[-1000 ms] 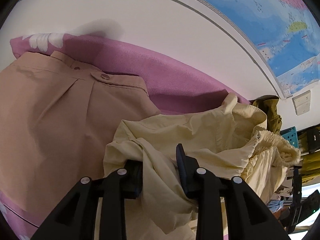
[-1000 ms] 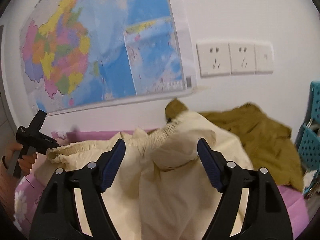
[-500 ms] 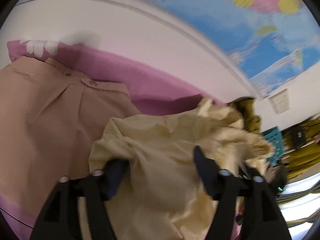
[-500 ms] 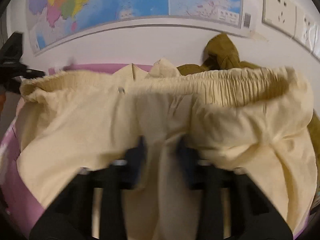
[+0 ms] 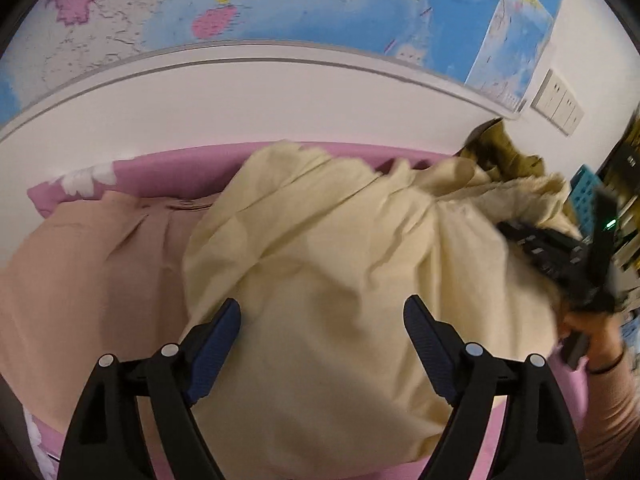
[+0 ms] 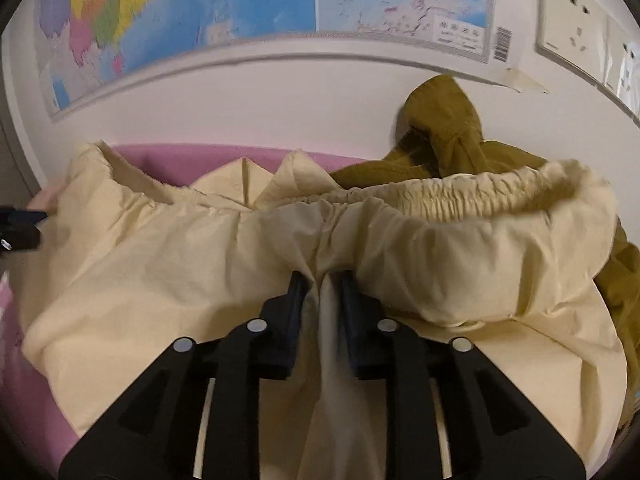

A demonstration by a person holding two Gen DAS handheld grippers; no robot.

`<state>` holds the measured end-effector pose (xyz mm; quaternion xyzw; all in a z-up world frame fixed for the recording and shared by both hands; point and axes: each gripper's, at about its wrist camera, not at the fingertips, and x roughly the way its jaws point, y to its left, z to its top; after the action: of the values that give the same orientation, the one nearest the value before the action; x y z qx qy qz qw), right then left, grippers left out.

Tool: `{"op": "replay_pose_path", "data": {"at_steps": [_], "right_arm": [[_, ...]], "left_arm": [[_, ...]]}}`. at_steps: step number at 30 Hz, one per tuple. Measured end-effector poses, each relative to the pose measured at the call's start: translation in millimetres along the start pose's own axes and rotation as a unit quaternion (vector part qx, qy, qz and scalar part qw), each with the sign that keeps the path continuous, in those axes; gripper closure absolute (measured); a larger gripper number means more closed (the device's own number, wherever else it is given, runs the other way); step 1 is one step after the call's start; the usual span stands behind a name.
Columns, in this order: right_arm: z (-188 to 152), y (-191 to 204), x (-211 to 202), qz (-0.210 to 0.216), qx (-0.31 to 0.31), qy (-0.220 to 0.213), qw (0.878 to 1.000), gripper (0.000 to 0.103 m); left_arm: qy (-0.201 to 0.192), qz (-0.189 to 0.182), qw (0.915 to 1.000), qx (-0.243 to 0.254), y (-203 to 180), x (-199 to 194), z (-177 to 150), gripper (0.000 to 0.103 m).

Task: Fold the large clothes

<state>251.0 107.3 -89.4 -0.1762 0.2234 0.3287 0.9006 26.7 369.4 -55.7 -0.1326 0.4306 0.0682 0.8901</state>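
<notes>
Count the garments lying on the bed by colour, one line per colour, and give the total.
Cream: 1, the trousers, pinched by the right gripper
Tan: 1, the skirt
Olive: 1, the jacket
Total: 3

A pink fabric-covered bed [image 5: 160,172] with white flower prints runs along the white wall. On it lie flat tan trousers [image 5: 92,280], a crumpled pale-yellow garment [image 5: 320,264] and a heaped olive-green jacket [image 6: 448,136].
</notes>
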Motion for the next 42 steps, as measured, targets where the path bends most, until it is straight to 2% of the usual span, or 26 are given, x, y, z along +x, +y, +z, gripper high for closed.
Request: {"op": "replay_pose_path", "data": {"at_steps": [3, 4, 6, 8, 10, 12, 14, 16, 17, 18, 19, 20, 21, 22, 23, 24, 29, 31, 32, 34, 36, 37, 39, 40, 41, 42], "right_arm": [[-9.3, -10.9, -41.9, 0.034, 0.015, -0.047, 0.998, 0.05], [-17.4, -16.8, -63.7, 0.043, 0.021, -0.069, 0.996, 0.038], [-36.1, -32.3, -98.5, 0.047, 0.033, -0.101, 0.993, 0.034], [-59.9, -54.0, -124.0, 0.034, 0.061, -0.113, 0.991, 0.024], [-79.2, -75.7, -134.0, 0.016, 0.092, -0.112, 0.989, 0.02], [-106.8, -96.8, -144.6, -0.003, 0.119, -0.098, 0.988, 0.018], [-131.4, -119.6, -137.8, 0.012, 0.154, -0.065, 0.986, 0.015], [-138.6, -126.8, -127.1, 0.021, 0.154, -0.045, 0.987, 0.016], [-139.7, -128.1, -120.8, 0.023, 0.147, -0.043, 0.988, 0.019], [-138.5, -128.7, -116.5, 0.024, 0.145, -0.045, 0.988, 0.024], [-134.4, -128.4, -111.9, 0.047, 0.142, -0.043, 0.988, 0.038], [-130.7, -126.7, -108.2, 0.049, 0.135, -0.042, 0.989, 0.06], [-126.4, -126.5, -106.6, 0.044, 0.131, -0.042, 0.989, 0.072], [-123.3, -128.5, -108.2, 0.065, 0.14, -0.042, 0.987, 0.092], [-122.1, -131.3, -114.8, 0.084, 0.152, -0.048, 0.984, 0.095], [-119.0, -132.1, -130.3, 0.1, 0.157, -0.063, 0.981, 0.095], [-120.9, -129.5, -224.7, 0.118, 0.149, -0.145, 0.971, 0.098], [-129.8, -131.8, -248.8, 0.1, 0.137, -0.159, 0.973, 0.098], [-138.6, -138.8, -251.1, 0.095, 0.148, -0.15, 0.973, 0.098], [-158.5, -151.8, -236.6, 0.093, 0.171, -0.109, 0.975, 0.097], [-177.3, -156.9, -209.5, 0.086, 0.19, -0.048, 0.977, 0.096], [-186.0, -157.5, -196.9, 0.075, 0.197, -0.026, 0.977, 0.093], [-189.0, -156.3, -191.5, 0.056, 0.206, -0.02, 0.977, 0.09], [-187.5, -154.6, -194.8, 0.047, 0.206, -0.023, 0.977, 0.088], [-182.5, -151.1, -200.9, 0.028, 0.198, -0.029, 0.979, 0.079], [-173.5, -143.3, -209.9, 0.0, 0.179, -0.04, 0.983, 0.074]], "left_arm": [[-0.031, -0.013, 0.9993, -0.015, 17.2, -19.4, -13.3, 0.021], [-0.043, -0.014, 0.9988, -0.017, 23.0, -27.0, -18.9, 0.019], [-0.058, -0.001, 0.9981, -0.018, 31.3, -37.7, -27.8, 0.009], [-0.071, 0.016, 0.9973, -0.008, 37.5, -46.1, -40.9, 0.009], [-0.06, 0.013, 0.9981, 0.004, 39.5, -44.5, -52.0, 0.008], [-0.04, 0.012, 0.999, 0.017, 37.2, -36.3, -61.1, 0.008], [-0.024, 0.001, 0.999, 0.037, 30.5, -26.5, -67.7, 0.008], [-0.02, -0.01, 0.9988, 0.045, 23.7, -17.8, -70.8, 0.009], [-0.02, -0.013, 0.9987, 0.045, 19.4, -13.0, -70.3, 0.013], [-0.021, -0.019, 0.9987, 0.042, 16.5, -9.1, -69.7, 0.024], [-0.024, -0.019, 0.9989, 0.037, 14.9, -7.6, -69.1, 0.032], [-0.026, -0.016, 0.9991, 0.028, 13.7, -8.0, -69.1, 0.051], [-0.029, -0.014, 0.9993, 0.02, 13.2, -11.0, -68.1, 0.066], [-0.029, -0.017, 0.9994, 0.012, 13.7, -14.8, -67.4, 0.073], [-0.03, -0.03, 0.9991, -0.006, 17.4, -22.9, -66.7, 0.083], [-0.029, -0.049, 0.998, -0.025, 22.2, -31.7, -66.5, 0.088], [-0.031, -0.143, 0.9842, -0.099, 44.7, -87.7, -83.6, 0.095], [-0.032, -0.155, 0.9808, -0.115, 53.1, -100.6, -100.8, 0.095], [-0.027, -0.156, 0.9801, -0.119, 54.4, -99.3, -106.8, 0.095], [0.012, -0.169, 0.9756, -0.14, 57.0, -78.0, -131.3, 0.095], [0.056, -0.154, 0.9751, -0.149, 55.8, -50.8, -149.1, 0.091], [0.062, -0.145, 0.977, -0.143, 55.2, -45.6, -150.7, 0.087], [0.062, -0.139, 0.9772, -0.148, 54.0, -44.5, -148.7, 0.081], [0.053, -0.122, 0.9809, -0.141, 49.9, -50.2, -143.4, 0.078], [0.043, -0.093, 0.9873, -0.122, 42.5, -56.6, -137.4, 0.063], [0.018, -0.025, 0.9957, -0.087, 29.8, -69.5, -129.4, 0.039]]}}
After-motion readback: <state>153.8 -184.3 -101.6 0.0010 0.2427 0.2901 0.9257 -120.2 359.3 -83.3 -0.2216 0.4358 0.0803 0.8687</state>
